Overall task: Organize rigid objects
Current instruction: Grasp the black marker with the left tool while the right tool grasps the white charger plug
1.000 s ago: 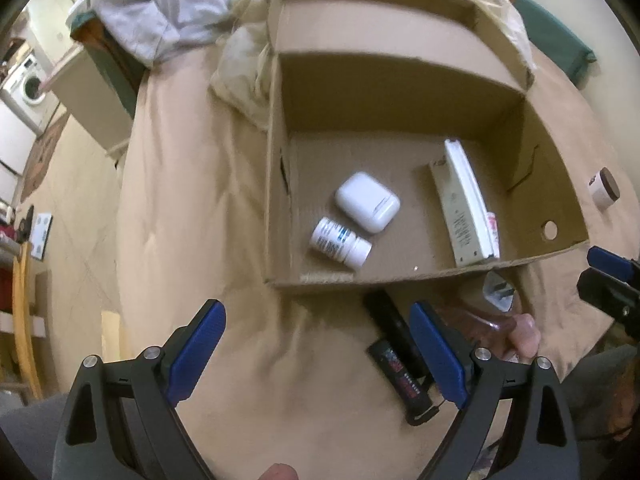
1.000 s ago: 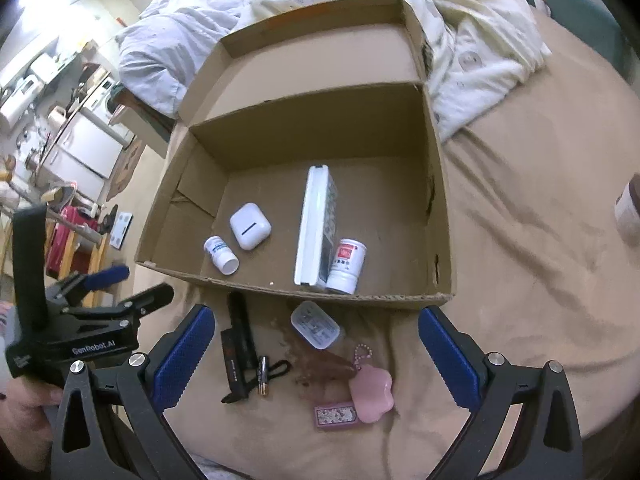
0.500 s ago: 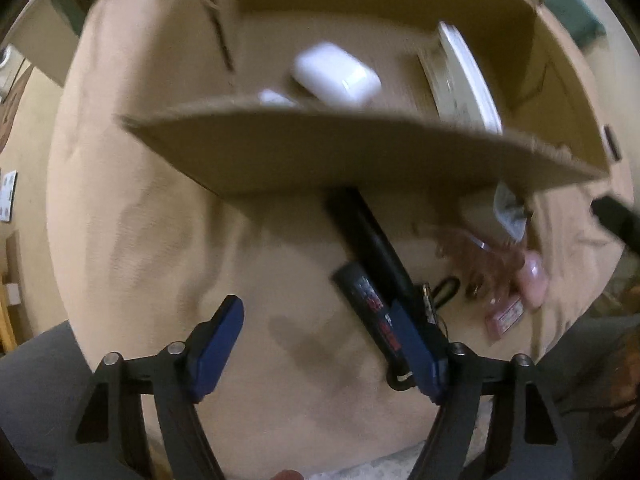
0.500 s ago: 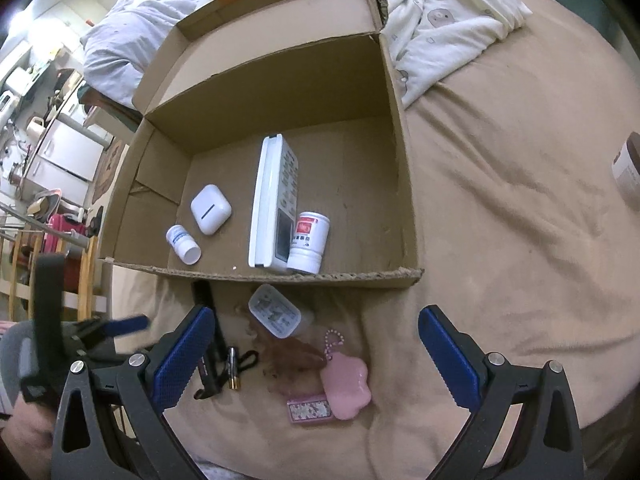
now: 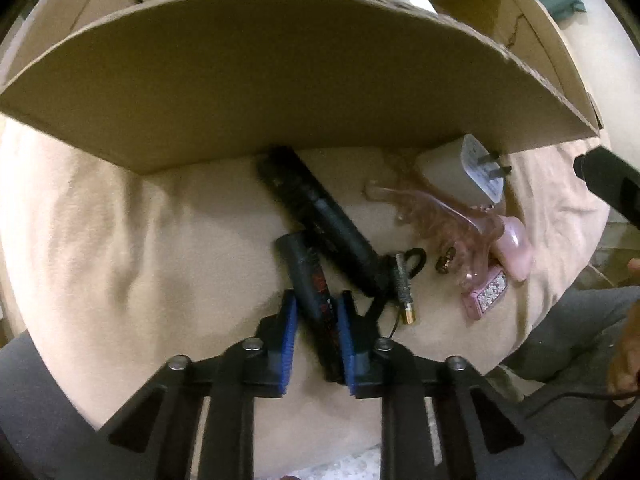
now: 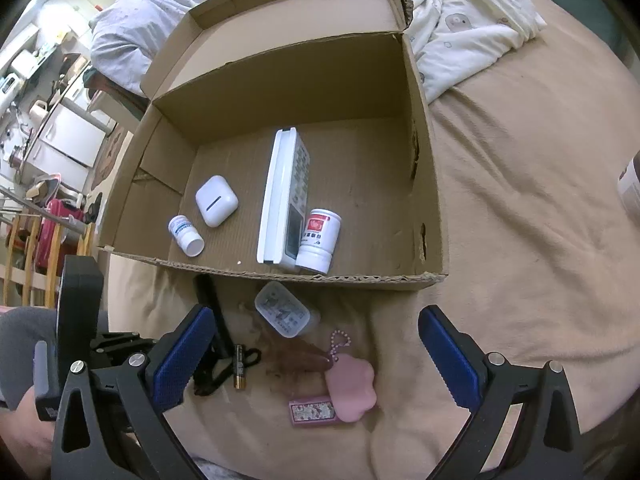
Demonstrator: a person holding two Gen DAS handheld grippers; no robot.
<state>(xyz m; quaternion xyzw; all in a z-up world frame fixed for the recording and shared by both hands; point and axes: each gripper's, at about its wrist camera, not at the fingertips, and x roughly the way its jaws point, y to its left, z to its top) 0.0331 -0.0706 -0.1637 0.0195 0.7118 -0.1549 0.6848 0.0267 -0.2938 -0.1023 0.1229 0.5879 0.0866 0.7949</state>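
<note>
**Left jaws clamped on the black tube, box waiting right behind it**

The left gripper [image 5: 316,332] points almost straight down at the bed and its jaws have just been closing. They're now nearly shut, with the small black tube [image 5: 310,280] pinched between the blue pads. The tube lies on the tan bedspread [image 5: 140,248] just in front of the near wall of the box [image 5: 280,80], touching a longer black stick [image 5: 320,216]. My guess is it's grabbed by the near end so the stick beside it doesn't get dragged along.

The right gripper [image 6: 316,352] hovers above the loose pile with its jaws wide open and nothing in them. It looks parked, leaving room for the left one.

The left view is the only one that shows the grip itself. It also shows the prongs on the white charger [image 5: 476,168], a battery [image 5: 404,292] and a tiny dark bit I can't identify. The box wall blocks nearly everything inside.

The right view fills that in. Already in the box are an earbud case [image 6: 216,200], a small white bottle [image 6: 186,236], a remote [image 6: 286,196] and a red-label bottle [image 6: 320,240]. Still out on the bed are a pink paw charm [image 6: 352,388] and a glittery pink bar [image 6: 312,412]. From this side the tube is hidden behind the right gripper's left jaw.
</note>
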